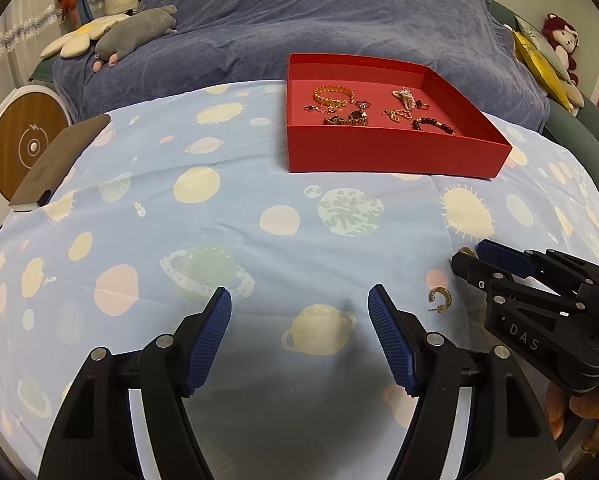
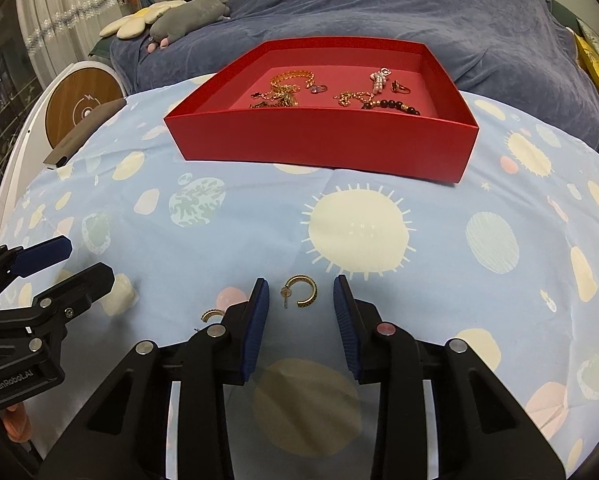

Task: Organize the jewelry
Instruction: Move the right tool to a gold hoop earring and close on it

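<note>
Right gripper (image 2: 298, 292): blue-padded fingers apart, hovering low with the gold C-shaped hoop earring (image 2: 301, 291) lying between them on the pale-blue planet-print cloth (image 2: 379, 380); nothing held. A second small gold hoop earring (image 1: 440, 298) lies just beside it at 9 o'clock, outside the right gripper's left finger.

Left gripper (image 1: 299, 300): fingers wide apart, empty, over bare cloth; second hoop sits near, at its 3 o'clock.

Handling judgement: hoop is light, stiff, thin metal, likely slippery, with a fine post that could bend. Lying flat on soft cloth, it may skid or get pushed into the fabric. Best hold looks to be across the band's outer curve, clear of the post; ribbed pads should help.

Further out at 12 o'clock: shallow red cardboard box (image 2: 319, 136), open-topped, on the same cloth. Contents: gold chain bracelet (image 2: 289, 79), dark bead bracelet (image 2: 395, 105), pink pearl charm (image 2: 379, 78), small rings (image 2: 400, 87), further tangled gold pieces. Free floor remains at the front right.
</note>
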The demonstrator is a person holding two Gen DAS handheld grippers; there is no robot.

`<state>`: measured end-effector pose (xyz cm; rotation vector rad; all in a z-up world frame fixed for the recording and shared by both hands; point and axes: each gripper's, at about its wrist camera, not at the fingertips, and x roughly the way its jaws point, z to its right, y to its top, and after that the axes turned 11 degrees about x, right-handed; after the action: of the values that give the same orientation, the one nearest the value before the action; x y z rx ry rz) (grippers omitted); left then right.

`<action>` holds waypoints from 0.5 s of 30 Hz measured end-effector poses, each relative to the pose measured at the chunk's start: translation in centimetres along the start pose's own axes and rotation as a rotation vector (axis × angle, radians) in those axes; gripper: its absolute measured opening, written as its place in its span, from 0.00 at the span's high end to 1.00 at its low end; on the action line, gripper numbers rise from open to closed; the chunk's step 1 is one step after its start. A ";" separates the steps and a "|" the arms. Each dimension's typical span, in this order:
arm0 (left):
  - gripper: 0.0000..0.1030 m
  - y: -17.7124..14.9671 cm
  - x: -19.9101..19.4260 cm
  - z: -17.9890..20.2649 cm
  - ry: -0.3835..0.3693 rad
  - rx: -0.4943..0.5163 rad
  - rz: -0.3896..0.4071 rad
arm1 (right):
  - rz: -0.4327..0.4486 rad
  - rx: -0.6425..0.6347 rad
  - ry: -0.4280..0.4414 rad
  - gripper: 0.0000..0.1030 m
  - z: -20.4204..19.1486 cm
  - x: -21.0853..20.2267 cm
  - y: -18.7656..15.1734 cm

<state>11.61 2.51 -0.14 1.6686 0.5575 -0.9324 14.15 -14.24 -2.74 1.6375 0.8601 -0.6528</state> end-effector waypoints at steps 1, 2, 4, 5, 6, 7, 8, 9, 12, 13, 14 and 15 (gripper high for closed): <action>0.34 0.0 0.0 0.0 -0.003 0.000 0.000 | 0.007 -0.008 -0.010 0.78 -0.1 0.0 -0.1; 0.34 -0.1 -0.1 0.0 -0.004 0.000 0.000 | 0.011 -0.014 -0.016 0.81 0.0 -0.1 -0.2; 0.34 0.0 -0.1 0.2 -0.007 0.005 0.003 | 0.010 -0.010 -0.013 0.82 0.1 -0.2 -0.2; 0.34 0.0 -0.1 0.3 -0.009 0.008 0.005 | 0.009 -0.009 -0.012 0.82 0.2 -0.3 -0.2; 0.34 -0.1 -0.1 0.5 -0.012 0.011 0.006 | 0.009 -0.011 -0.013 0.83 0.2 -0.2 -0.1; 0.34 0.0 -0.1 0.7 -0.020 0.013 0.007 | 0.009 -0.010 -0.014 0.83 0.3 -0.4 -0.2; 0.34 0.0 -0.1 1.0 -0.027 0.017 0.007 | 0.009 -0.006 -0.013 0.83 0.5 -0.5 -0.2; 0.34 0.0 -0.1 1.3 -0.037 0.022 0.008 | 0.008 -0.002 -0.012 0.83 0.6 -0.6 -0.2; 0.34 0.0 0.1 2.4 -0.072 0.037 0.011 | 0.008 0.016 -0.008 0.83 1.1 -1.2 -0.1; 0.34 0.1 0.1 2.8 -0.086 0.042 0.011 | 0.008 0.024 -0.005 0.83 1.3 -1.3 0.0; 0.34 0.1 0.2 3.2 -0.093 0.048 0.010 | 0.010 0.031 -0.002 0.83 1.4 -1.5 0.1; 0.34 0.2 0.3 3.6 -0.099 0.056 0.010 | 0.012 0.034 -0.001 0.83 1.5 -1.7 0.1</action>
<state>10.88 -1.03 -0.63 1.6638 0.4603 -1.0255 13.27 -16.03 -1.69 1.6716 0.8424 -0.6632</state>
